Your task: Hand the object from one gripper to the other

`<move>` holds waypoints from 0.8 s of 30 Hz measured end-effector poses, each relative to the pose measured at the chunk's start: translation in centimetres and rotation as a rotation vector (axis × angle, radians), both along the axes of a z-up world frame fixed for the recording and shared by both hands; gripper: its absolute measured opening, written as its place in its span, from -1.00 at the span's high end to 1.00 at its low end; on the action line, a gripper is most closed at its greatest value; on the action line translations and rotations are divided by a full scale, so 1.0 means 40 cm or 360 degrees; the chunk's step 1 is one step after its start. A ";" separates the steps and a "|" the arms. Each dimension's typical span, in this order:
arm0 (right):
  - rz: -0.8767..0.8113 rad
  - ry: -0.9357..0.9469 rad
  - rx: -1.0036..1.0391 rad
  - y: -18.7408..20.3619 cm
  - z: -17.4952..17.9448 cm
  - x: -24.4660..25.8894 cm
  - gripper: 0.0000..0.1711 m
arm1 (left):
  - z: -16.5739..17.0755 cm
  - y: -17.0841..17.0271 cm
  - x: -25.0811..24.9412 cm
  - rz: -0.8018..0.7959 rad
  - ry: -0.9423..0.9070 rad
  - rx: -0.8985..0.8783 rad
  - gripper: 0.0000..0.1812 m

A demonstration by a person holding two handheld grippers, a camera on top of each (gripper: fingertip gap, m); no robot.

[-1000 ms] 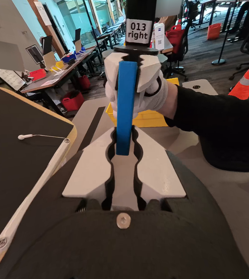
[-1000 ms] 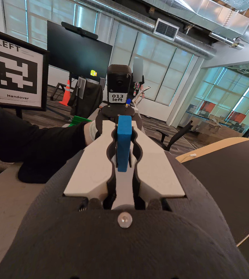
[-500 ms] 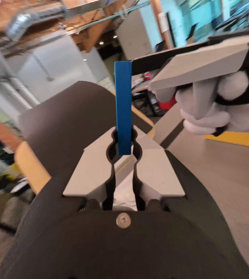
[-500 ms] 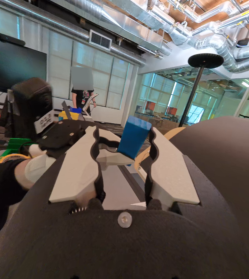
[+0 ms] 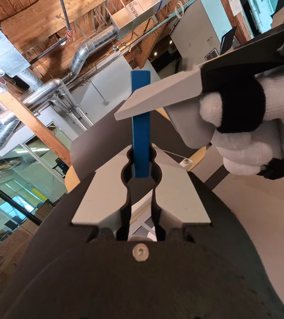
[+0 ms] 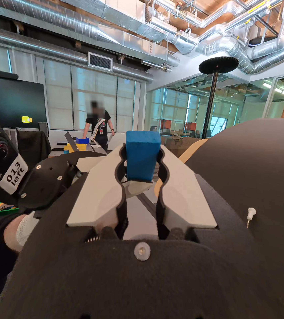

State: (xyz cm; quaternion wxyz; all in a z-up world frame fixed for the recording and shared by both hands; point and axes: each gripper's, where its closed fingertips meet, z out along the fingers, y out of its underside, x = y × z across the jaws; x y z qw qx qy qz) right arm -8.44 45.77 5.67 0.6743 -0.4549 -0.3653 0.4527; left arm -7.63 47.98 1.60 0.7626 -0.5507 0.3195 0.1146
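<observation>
A blue rectangular block (image 5: 140,81) stands upright in the tips of my left gripper (image 5: 141,148), which is shut on its narrow sides near the lower end. A white finger (image 5: 163,96) of my right gripper crosses the block from the right, above the left gripper's tips. In the right wrist view my right gripper (image 6: 142,148) has its jaws against both wide sides of the blue block (image 6: 142,160). One left gripper finger (image 6: 136,188) shows below the block, with the left gripper's black body (image 6: 48,174) and a gloved hand at left.
A black board with a tan edge (image 6: 241,155) rises close on the right; it also shows behind the block in the left wrist view (image 5: 103,131). A person (image 6: 100,131) stands at a far table with yellow and blue bins (image 6: 79,145). A black pole (image 6: 212,103) stands behind. The grippers' ends are close to 4 centimetres from one another.
A second ago both grippers held the block nose to nose. The right gripper opened, swung to the side, and has now closed its jaws across the block. Both views tilted upward.
</observation>
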 end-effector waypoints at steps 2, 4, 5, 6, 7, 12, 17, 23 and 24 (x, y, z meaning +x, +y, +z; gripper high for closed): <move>0.0021 -0.0018 0.0012 -0.004 0.001 0.006 0.61 | -0.002 -0.004 0.012 -0.0071 0.0024 -0.0013 0.82; 0.0043 0.0001 0.0049 -0.011 0.011 0.021 0.61 | -0.003 -0.018 0.035 -0.0245 0.0019 -0.0092 0.68; 0.0059 0.0040 0.0060 -0.015 0.021 0.031 0.61 | 0.003 -0.023 0.034 -0.0300 -0.0030 -0.0135 0.58; 0.0088 0.0077 0.0067 -0.022 0.030 0.041 0.61 | 0.011 -0.025 0.028 -0.0350 -0.0094 -0.0184 0.50; 0.0116 0.0115 0.0086 -0.030 0.040 0.050 0.61 | 0.017 -0.030 0.025 -0.0439 -0.0176 -0.0256 0.48; 0.0185 0.0248 0.0263 -0.081 0.081 0.080 0.61 | 0.025 -0.071 0.034 -0.1172 -0.0805 -0.0812 0.42; 0.0289 0.0265 0.0463 -0.144 0.093 0.092 0.61 | 0.056 -0.141 0.040 -0.1919 -0.1249 -0.1188 0.30; 0.0415 0.0193 0.0682 -0.211 0.084 0.102 0.61 | 0.070 -0.190 0.038 -0.2257 -0.1360 -0.1327 0.34; 0.0448 0.0177 0.0708 -0.224 0.081 0.102 0.61 | 0.067 -0.190 0.041 -0.2269 -0.1367 -0.1340 0.36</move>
